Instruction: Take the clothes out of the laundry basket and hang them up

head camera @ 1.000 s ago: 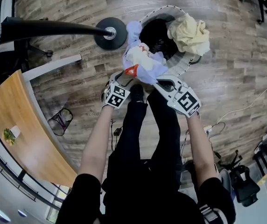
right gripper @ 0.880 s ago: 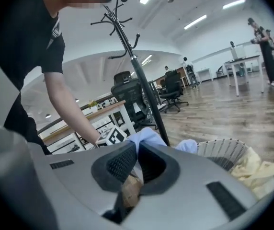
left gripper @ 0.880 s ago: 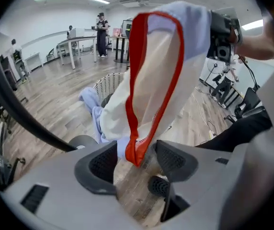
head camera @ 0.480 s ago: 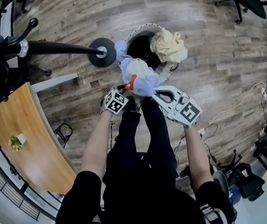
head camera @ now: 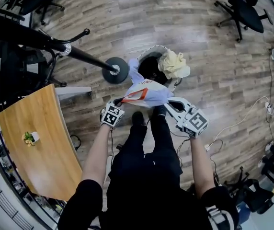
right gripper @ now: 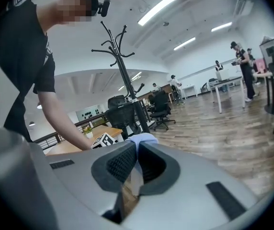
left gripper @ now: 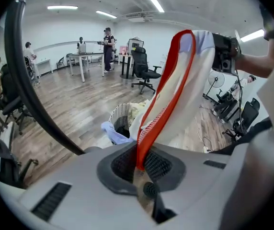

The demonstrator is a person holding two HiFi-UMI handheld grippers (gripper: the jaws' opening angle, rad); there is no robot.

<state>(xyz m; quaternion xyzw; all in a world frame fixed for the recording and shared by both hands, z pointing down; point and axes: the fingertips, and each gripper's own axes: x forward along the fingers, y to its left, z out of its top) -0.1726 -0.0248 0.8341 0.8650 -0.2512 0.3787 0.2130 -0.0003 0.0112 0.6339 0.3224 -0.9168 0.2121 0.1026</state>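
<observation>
Left gripper (head camera: 119, 101): clenched on the red-orange trim of a white and pale-blue fabric garment (head camera: 146, 94). In the left gripper view the trim runs straight down between the dark ribbed pads (left gripper: 158, 164).

Right gripper (head camera: 168, 100): also clenched, with a fold of the garment's pale-blue cloth pinched between its pads.

Garment: stretched between the two grippers and raised above the near rim of the round white perforated laundry basket (head camera: 152, 48). One pale-blue tail hangs toward the basket's left rim.

Basket: a crumpled pale-yellow cloth (head camera: 174, 64) is draped on its right rim.

Surroundings: the black round base of a coat stand (head camera: 116, 71) sits just left of the basket, and its black pole (head camera: 41, 40) runs away to the far left. A light wooden table (head camera: 36, 138) stands at near left, well apart from the basket. Wood-plank floor (head camera: 199, 28) lies under everything. A black office chair (head camera: 242, 8) is at far right.
</observation>
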